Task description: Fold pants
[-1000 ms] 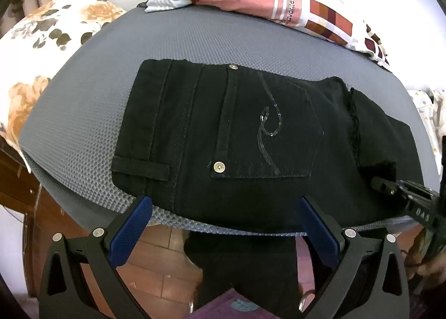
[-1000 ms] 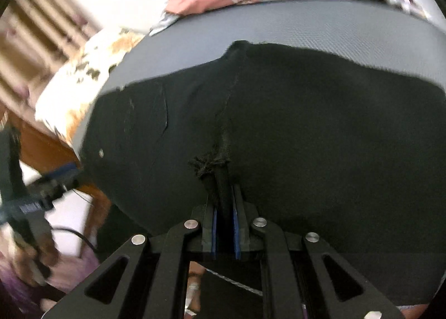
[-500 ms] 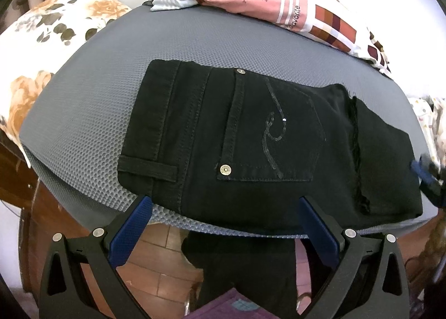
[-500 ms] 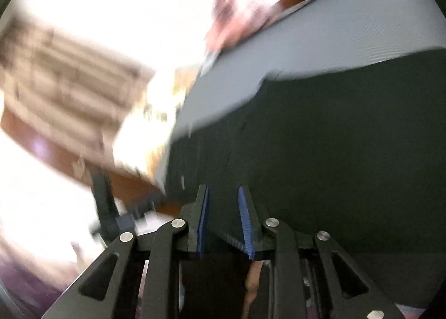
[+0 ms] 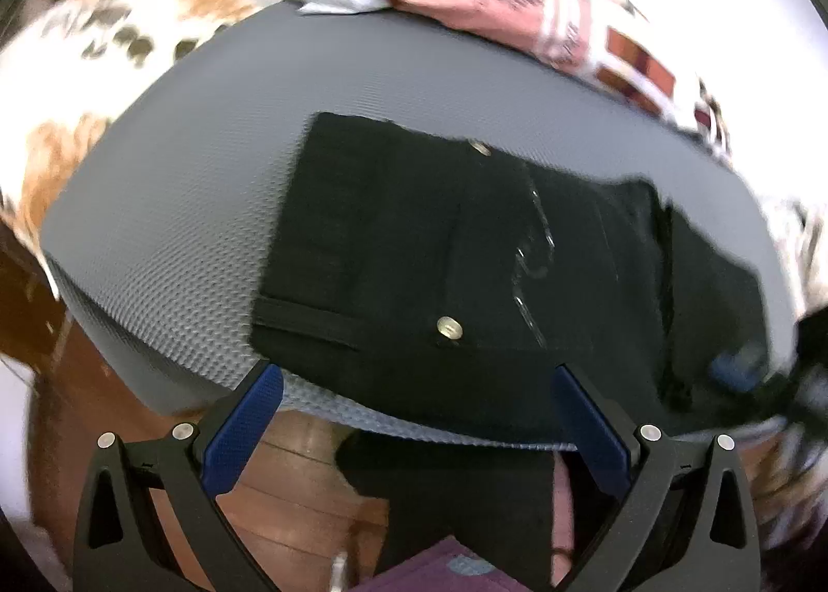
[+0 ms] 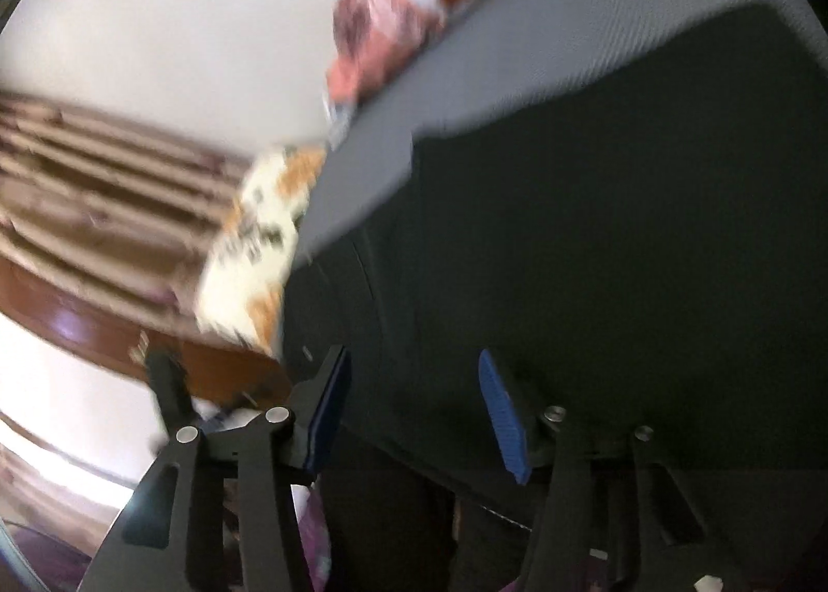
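Observation:
The black pants [image 5: 466,255] lie folded flat on the grey mat [image 5: 181,209], back pocket and metal button up, a folded leg layer at the right end. My left gripper [image 5: 414,416] is open and empty, just off the mat's near edge below the pants. My right gripper [image 6: 414,411] is open and empty, at the near edge of the pants [image 6: 595,230]. The right gripper also shows blurred at the right edge of the left wrist view [image 5: 745,364].
A pink and checked pile of clothes [image 5: 543,28] lies at the far edge of the mat. A floral pillow [image 5: 103,74] sits to the left. Wooden floor [image 5: 290,488] and a person's dark legs are below the mat edge.
My right gripper let go of the pants' frayed edge, opened wide and swung left. The folded leg now lies flat. My left gripper stayed open and drew back a little.

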A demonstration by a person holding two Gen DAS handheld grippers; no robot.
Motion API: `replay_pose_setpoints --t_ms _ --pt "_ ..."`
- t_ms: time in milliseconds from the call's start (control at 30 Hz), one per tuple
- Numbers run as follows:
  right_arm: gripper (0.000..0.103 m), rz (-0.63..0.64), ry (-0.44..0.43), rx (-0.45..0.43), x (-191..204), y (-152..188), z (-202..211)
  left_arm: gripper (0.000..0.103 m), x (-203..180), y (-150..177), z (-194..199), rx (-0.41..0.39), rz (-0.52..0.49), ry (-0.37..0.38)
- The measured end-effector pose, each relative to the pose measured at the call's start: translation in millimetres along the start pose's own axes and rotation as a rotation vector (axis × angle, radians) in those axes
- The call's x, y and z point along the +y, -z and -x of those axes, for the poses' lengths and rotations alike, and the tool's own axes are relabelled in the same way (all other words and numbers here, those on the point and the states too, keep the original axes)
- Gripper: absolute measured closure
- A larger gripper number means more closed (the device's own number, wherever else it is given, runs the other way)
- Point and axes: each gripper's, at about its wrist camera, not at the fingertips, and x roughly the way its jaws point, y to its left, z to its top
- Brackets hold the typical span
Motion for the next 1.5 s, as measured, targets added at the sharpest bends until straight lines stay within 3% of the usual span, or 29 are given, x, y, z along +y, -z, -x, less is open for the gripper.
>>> replay_pose_setpoints --t_ms 67,167,233,300,533,667,867,933,1033,1100,1133,1167,1333,1433,1500 --pt "0.052 0.063 0.048 0.008 8 4 -6 0.0 24 -7 6 -0.006 0.086 0.043" --pt "0.048 0.068 -0.022 0.009 18 3 -1 0.0 67 -11 10 -0.002 0.211 0.181" --pt "0.038 0.091 -0.023 0.001 23 3 1 0.0 93 -12 4 0.024 0.302 0.272" --pt "0.035 0.085 -0.019 0.011 22 5 -3 0.001 109 -12 -5 0.057 0.365 0.34" --pt "0.036 0.04 -0.008 0.032 13 5 -10 0.002 104 -14 -39 0.158 0.327 0.473" --pt "0.035 0.025 -0.004 0.033 13 3 -13 0.001 102 -23 -45 0.163 0.299 0.522" --pt "0.029 0.022 0.001 0.032 15 2 -16 0.002 125 -22 -59 0.142 0.423 0.748" --pt "0.027 0.024 0.002 0.031 16 2 -18 0.003 122 -21 -56 0.12 0.399 0.739" --pt "0.025 0.035 0.008 0.031 17 2 -19 0.007 106 -21 -49 0.097 0.315 0.651" --pt "0.024 0.038 0.01 0.029 18 2 -20 0.023 99 -23 -48 0.099 0.296 0.601" --pt "0.023 0.039 0.01 0.029 19 2 -20 0.046 97 -24 -50 0.109 0.295 0.561" --pt "0.022 0.042 0.01 0.029 20 2 -21 0.057 98 -25 -51 0.115 0.305 0.523" --pt "0.021 0.054 0.011 0.031 23 3 -22 0.061 118 -18 -56 0.17 0.512 0.568" --pt "0.021 0.054 0.0 0.037 21 2 -22 0.052 114 -17 -49 0.186 0.523 0.528" --pt "0.021 0.056 0.001 0.039 22 2 -23 0.045 113 -14 -48 0.191 0.556 0.544"
